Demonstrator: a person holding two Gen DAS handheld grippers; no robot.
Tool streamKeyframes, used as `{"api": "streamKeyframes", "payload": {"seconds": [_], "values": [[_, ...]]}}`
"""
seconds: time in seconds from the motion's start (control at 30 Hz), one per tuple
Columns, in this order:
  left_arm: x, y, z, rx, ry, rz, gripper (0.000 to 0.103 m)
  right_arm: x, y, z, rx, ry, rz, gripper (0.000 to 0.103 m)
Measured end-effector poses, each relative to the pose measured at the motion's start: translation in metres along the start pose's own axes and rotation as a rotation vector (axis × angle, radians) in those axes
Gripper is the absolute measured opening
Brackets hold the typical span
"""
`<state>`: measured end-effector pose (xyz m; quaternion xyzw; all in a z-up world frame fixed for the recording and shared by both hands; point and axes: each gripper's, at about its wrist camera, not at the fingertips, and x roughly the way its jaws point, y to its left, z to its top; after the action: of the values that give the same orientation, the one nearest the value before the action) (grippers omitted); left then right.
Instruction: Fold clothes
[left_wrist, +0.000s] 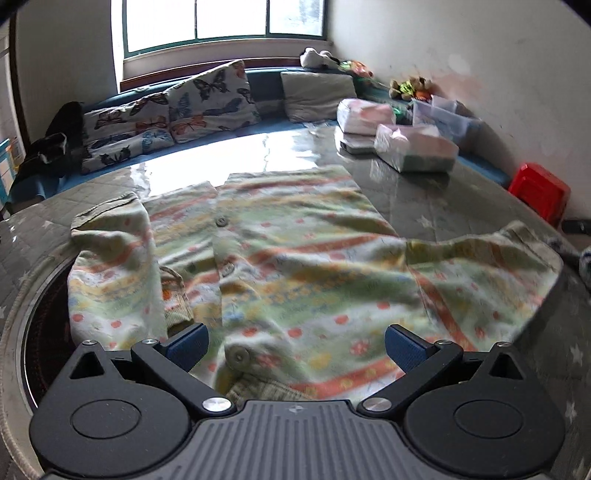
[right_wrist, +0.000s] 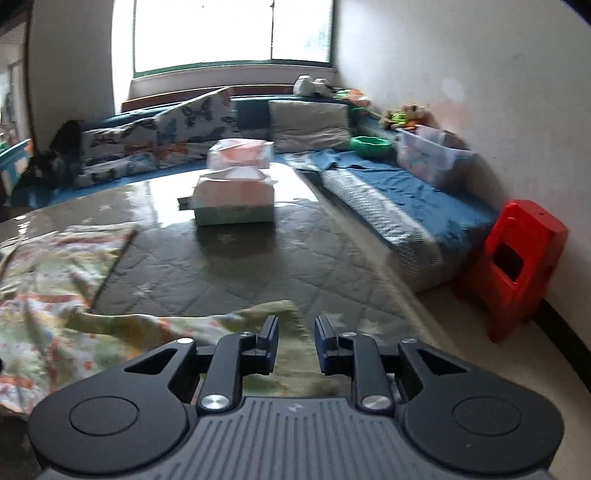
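here, shirt (left_wrist: 280, 251) flat, left gripper (left_wrist: 295, 347) wide.

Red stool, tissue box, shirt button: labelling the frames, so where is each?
red stool (right_wrist: 517, 273), right wrist view, its side panel.
tissue box (right_wrist: 234, 201), right wrist view, front face of the nearer one.
shirt button (left_wrist: 222, 221), left wrist view, button face on the placket.

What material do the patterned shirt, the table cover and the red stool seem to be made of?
Patterned shirt: soft, matte woven or brushed cloth, probably cotton; it wrinkles and drapes.
Table cover: quilted fabric, seemingly under a clear glossy film; stitched diamonds and window glare show.
Red stool: moulded plastic, smooth with a slight sheen.
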<state>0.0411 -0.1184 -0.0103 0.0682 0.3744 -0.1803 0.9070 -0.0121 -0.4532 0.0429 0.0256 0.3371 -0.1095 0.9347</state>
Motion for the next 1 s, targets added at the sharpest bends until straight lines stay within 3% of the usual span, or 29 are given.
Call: {"api": "streamKeyframes", "payload": {"seconds": [0.07, 0.27, 0.37, 0.63, 0.83, 1.0], "values": [[0.001, -0.001, -0.003, 0.008, 0.01, -0.001, 0.103, 0.007, 0.01, 0.002, -0.013, 0.003, 0.045, 0.028], [0.002, 0.0, -0.013, 0.021, 0.047, -0.001, 0.103, 0.045, 0.031, 0.002, 0.009, 0.064, 0.133, 0.031], [0.002, 0.004, -0.018, 0.016, 0.06, -0.005, 0.103, 0.059, 0.034, -0.001, 0.022, 0.092, 0.127, 0.032], [-0.003, 0.008, -0.029, 0.01, 0.063, -0.025, 0.103, 0.077, 0.025, 0.004, -0.006, 0.053, 0.078, 0.031], [-0.008, 0.009, -0.032, 0.012, 0.063, -0.032, 0.103, 0.066, 0.034, 0.008, 0.004, 0.049, 0.085, 0.036], [-0.012, 0.009, -0.028, 0.013, 0.054, -0.038, 0.103, 0.047, 0.057, 0.004, -0.038, 0.042, 0.192, 0.043]]}}
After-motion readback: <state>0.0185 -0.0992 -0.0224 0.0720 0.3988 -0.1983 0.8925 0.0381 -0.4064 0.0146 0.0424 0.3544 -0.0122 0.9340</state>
